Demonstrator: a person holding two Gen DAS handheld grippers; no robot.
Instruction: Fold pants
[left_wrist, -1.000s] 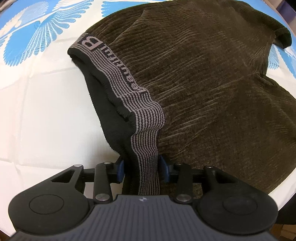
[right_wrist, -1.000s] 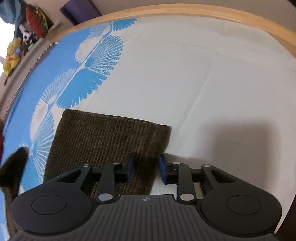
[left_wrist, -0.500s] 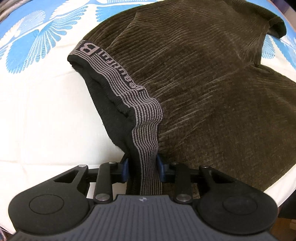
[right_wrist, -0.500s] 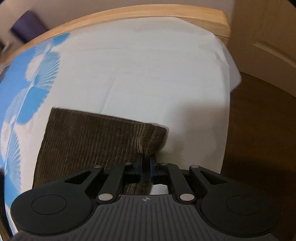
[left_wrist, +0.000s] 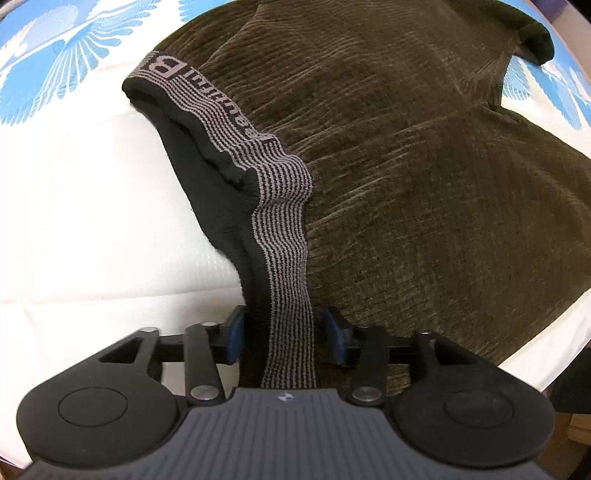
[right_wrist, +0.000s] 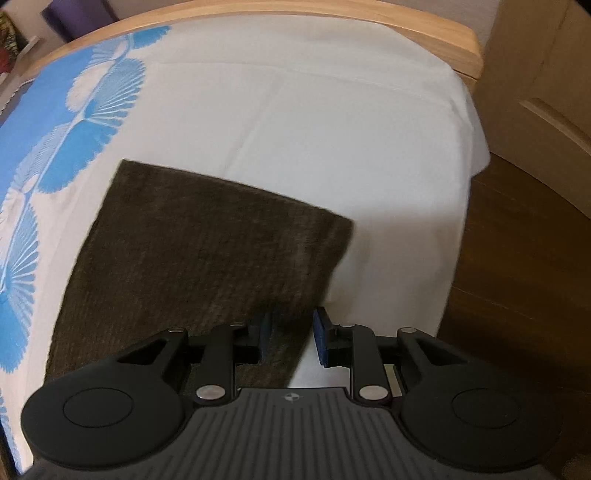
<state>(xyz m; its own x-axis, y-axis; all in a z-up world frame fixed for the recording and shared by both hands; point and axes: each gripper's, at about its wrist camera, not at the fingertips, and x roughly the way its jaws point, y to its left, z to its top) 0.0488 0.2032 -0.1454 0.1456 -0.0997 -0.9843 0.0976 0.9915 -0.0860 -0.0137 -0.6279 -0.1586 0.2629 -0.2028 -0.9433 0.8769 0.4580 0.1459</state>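
Dark brown corduroy pants (left_wrist: 406, 166) lie spread on the bed. Their grey striped waistband (left_wrist: 284, 266) rises in a tent up into my left gripper (left_wrist: 286, 336). It passes between the blue pads, whose jaws are easing open a little while still holding it up. In the right wrist view one pant leg (right_wrist: 192, 258) lies flat with its hem toward the far side. My right gripper (right_wrist: 291, 338) hangs over the leg's right edge. Its jaws are opening, with the cloth edge between the pads and untouched.
The bed has a white sheet (right_wrist: 314, 129) with a blue fan pattern (right_wrist: 48, 122) on the left. A wooden bed frame (right_wrist: 332, 14) curves along the far edge. Right of the bed's corner are a dark wood floor (right_wrist: 517, 277) and a light wooden door (right_wrist: 546, 74).
Half a second ago the right jaws were pinched on the leg's hem corner. Now they stand apart and the leg lies flat. The left gripper keeps the waistband raised, its jaws slightly wider.
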